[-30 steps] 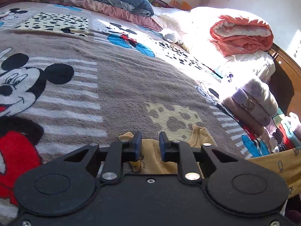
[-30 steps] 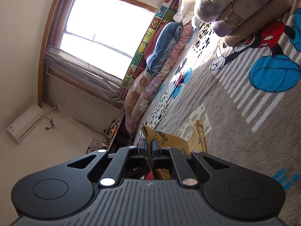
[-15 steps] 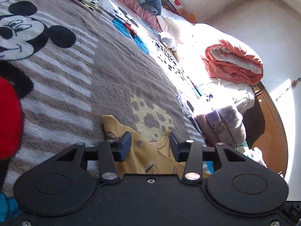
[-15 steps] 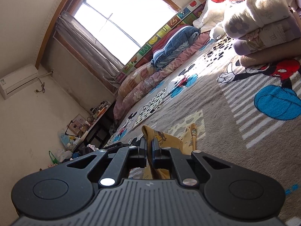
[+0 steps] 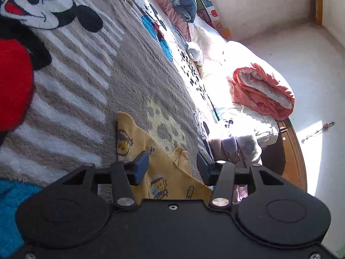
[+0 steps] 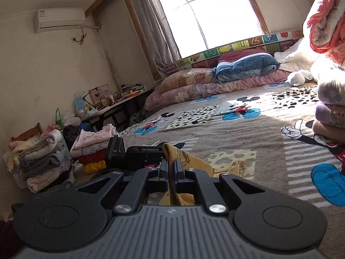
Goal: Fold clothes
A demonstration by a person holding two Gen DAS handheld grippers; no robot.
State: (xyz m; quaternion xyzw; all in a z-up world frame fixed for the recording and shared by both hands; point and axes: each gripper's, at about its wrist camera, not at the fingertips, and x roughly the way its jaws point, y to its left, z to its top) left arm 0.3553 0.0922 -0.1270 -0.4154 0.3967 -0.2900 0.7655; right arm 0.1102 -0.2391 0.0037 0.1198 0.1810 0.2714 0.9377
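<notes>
A small yellow printed garment [image 5: 138, 138] lies on the Mickey Mouse blanket [image 5: 90, 86]. In the left wrist view my left gripper [image 5: 172, 168] hovers just over it, its jaws opening, with the cloth lying below the gap and neither pad pressing it. In the right wrist view my right gripper [image 6: 171, 169] is shut on an edge of the same yellow garment [image 6: 194, 161], which hangs between the pads and trails onto the blanket [image 6: 248, 138]. The black body of the left gripper [image 6: 138, 153] shows just beyond, to the left.
Folded quilts and blankets [image 5: 258, 92] are piled along the right side of the bed. Pillows and bedding [image 6: 215, 79] line the far side under the window. Stacks of folded clothes [image 6: 43, 153] and a cluttered table [image 6: 112, 105] stand beside the bed at left.
My left gripper opened and let go of the yellow garment while rolling. My right gripper rolled back toward level and rose, still clamped on the garment's edge.
</notes>
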